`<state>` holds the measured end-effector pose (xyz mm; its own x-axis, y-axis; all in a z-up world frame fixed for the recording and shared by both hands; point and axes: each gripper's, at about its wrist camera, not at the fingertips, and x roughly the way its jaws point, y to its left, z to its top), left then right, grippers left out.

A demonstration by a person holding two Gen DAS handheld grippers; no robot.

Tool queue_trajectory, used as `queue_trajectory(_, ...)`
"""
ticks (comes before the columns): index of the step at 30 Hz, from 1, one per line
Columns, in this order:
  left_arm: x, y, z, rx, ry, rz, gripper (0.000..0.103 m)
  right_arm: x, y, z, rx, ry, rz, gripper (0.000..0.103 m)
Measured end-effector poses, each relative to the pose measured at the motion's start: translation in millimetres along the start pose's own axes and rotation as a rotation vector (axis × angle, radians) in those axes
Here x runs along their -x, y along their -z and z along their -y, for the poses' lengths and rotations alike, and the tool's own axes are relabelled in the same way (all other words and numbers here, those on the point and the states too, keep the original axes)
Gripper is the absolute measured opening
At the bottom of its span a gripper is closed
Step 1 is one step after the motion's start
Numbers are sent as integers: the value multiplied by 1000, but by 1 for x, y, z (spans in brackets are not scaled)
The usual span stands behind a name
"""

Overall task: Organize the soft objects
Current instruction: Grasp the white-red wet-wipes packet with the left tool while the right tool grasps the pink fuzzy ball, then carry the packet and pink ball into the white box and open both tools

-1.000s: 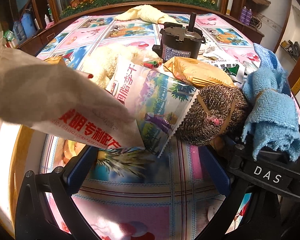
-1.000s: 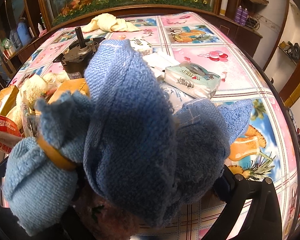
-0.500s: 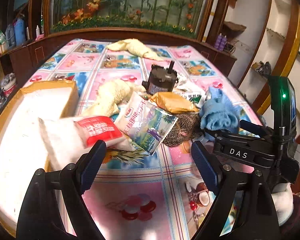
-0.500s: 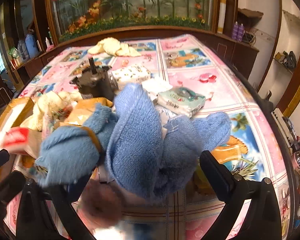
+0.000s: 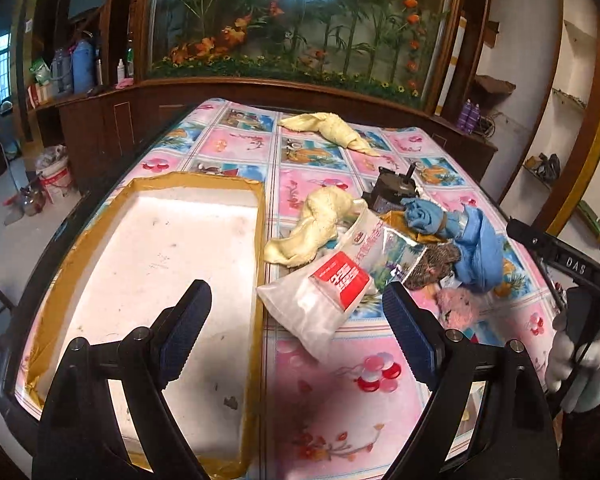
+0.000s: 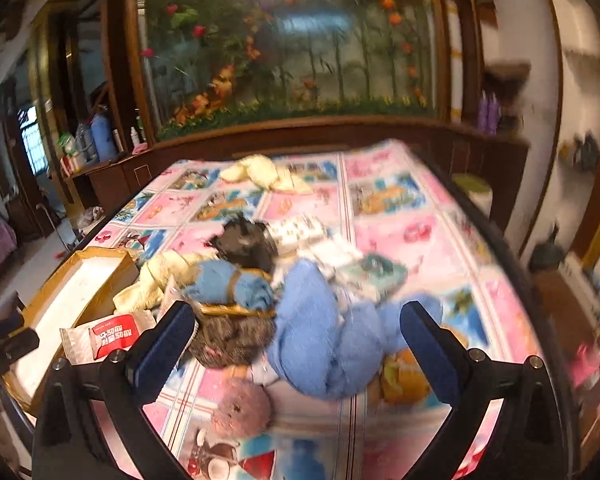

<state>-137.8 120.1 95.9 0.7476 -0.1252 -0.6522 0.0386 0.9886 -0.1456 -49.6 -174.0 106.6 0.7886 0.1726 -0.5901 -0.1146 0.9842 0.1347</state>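
Your blue towel (image 6: 324,344) lies crumpled beside the banded blue roll (image 6: 232,284). A cream cloth (image 5: 316,224) is bunched near the white tray (image 5: 148,280). All rest on the surface (image 5: 340,400).

Counted on the table (image 5: 324,420): two cream cloths (image 5: 312,224) (image 5: 332,128), one blue towel bundle (image 5: 472,248), one pink ball (image 6: 242,406), one white tray (image 5: 140,264), one red-labelled packet (image 5: 324,300).

Pink and blue cartoon squares cover the counter (image 5: 316,412), balloons and fruit printed all over. The tray (image 5: 152,264) shows a white floor inside a tan-gold rim. Pale yellow towel (image 5: 320,224), sky-blue towel (image 5: 476,248) banded in tan, a speckled brown-grey knit bundle (image 5: 432,264). Clear packet (image 5: 320,304) with a red label in white lettering. Both tools wear dark blue pads (image 5: 184,328) on black arms.
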Motion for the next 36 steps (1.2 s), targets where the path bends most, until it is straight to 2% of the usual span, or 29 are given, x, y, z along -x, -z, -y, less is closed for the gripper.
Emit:
queue_trajectory(2,-4,4,4,-32,14,-23,88,-7,8,18,-69,-15,-44,102)
queue_trajectory(5,-10,7,20,-117,23,-28,88,-9,19,30,-102,-15,-76,102)
queue_trajectory(8,-28,3,44,-312,-37,-26,88,-4,29,29,-92,-26,-92,102)
queue_trajectory(9,-39,0,51,-392,-62,-45,88,-5,31,29,-84,-25,-99,102)
queue_trajectory(11,-59,-9,56,-480,-65,-108,88,-7,33,29,-76,-25,-108,102)
queue_trajectory(14,-86,-17,56,-527,-51,-190,88,-6,34,29,-76,-44,-116,102)
queue_trajectory(18,-109,-14,58,-548,-32,-288,88,-8,34,25,-68,-125,-151,102)
queue_trajectory(19,-111,-13,60,-556,-40,-296,85,-7,36,21,-58,-156,-167,102)
queue_trajectory(20,-112,-12,61,-551,-38,-307,66,-7,38,16,-48,-183,-183,102)
queue_trajectory(21,-114,-12,61,-535,-17,-328,55,-4,41,9,-36,-215,-202,102)
queue_trajectory(22,-116,-11,61,-511,7,-351,51,-2,43,4,-25,-234,-215,102)
queue_trajectory(25,-117,-11,59,-483,19,-342,51,-3,51,-16,31,-242,-258,102)
queue_trajectory(27,-116,-13,58,-450,35,-340,51,-11,55,-31,78,-214,-284,100)
queue_trajectory(31,-117,-10,59,-420,20,-343,51,-35,58,-49,109,-181,-347,89)
queue_trajectory(33,-119,-7,61,-411,13,-349,51,-47,59,-53,113,-149,-375,77)
queue_trajectory(34,-116,-5,60,-397,21,-343,51,-52,61,-55,116,-139,-390,64)
queue_trajectory(36,-110,-5,58,-357,53,-333,47,-53,61,-59,140,-98,-377,48)
